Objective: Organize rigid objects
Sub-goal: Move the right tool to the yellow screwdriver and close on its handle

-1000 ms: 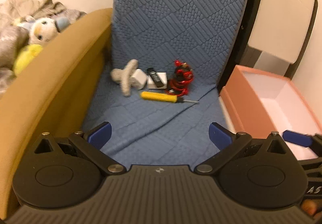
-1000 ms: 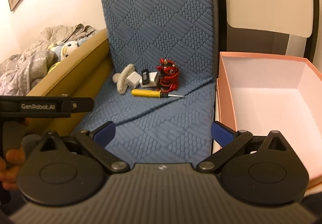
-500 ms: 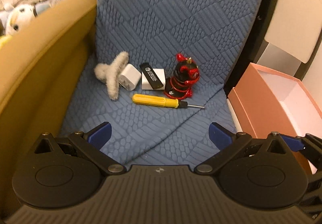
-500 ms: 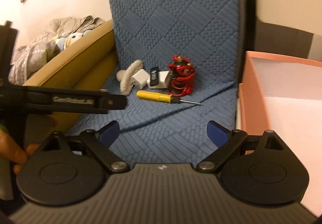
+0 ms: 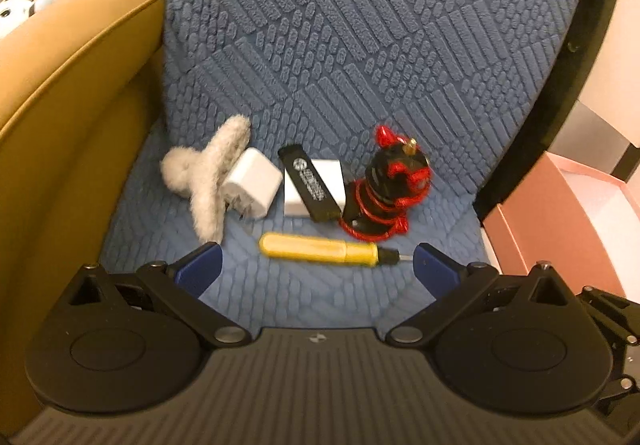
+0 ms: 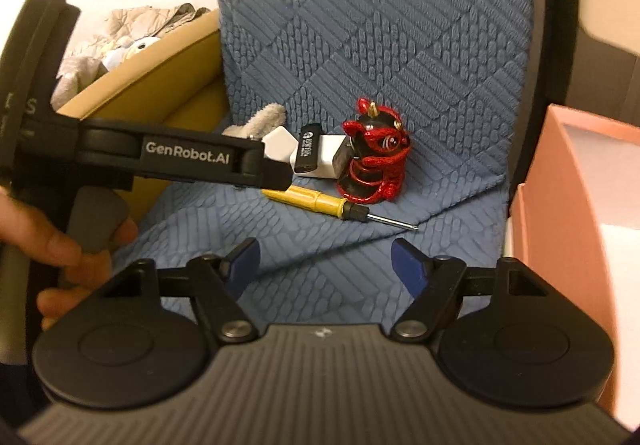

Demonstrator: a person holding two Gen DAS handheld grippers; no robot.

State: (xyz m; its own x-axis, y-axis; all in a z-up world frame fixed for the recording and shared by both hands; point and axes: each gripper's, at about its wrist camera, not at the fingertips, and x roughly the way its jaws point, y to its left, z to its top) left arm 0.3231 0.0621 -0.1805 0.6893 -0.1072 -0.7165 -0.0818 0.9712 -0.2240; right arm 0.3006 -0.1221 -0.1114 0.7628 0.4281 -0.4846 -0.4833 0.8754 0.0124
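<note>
A yellow screwdriver (image 5: 320, 247) lies on the blue textured seat cover (image 5: 320, 65), just beyond my open, empty left gripper (image 5: 316, 269). Behind it sit a fuzzy grey hair claw (image 5: 204, 177), a white charger plug (image 5: 252, 187), a black stick (image 5: 310, 185) on a white block (image 5: 332, 183), and a red and black figurine (image 5: 394, 181). In the right wrist view my right gripper (image 6: 326, 265) is open and empty, short of the screwdriver (image 6: 316, 201) and figurine (image 6: 374, 165). The left gripper's body (image 6: 180, 161) hides part of the plug.
An open pink box (image 6: 560, 213) with a white inside stands right of the seat; its corner shows in the left wrist view (image 5: 560, 229). A tan sofa arm (image 5: 72, 117) rises on the left, with blankets and a plush toy (image 6: 132, 45) beyond it.
Both grippers have moved forward toward the objects. The left one has come close to the screwdriver and now reaches across the right wrist view. Both stay open.
</note>
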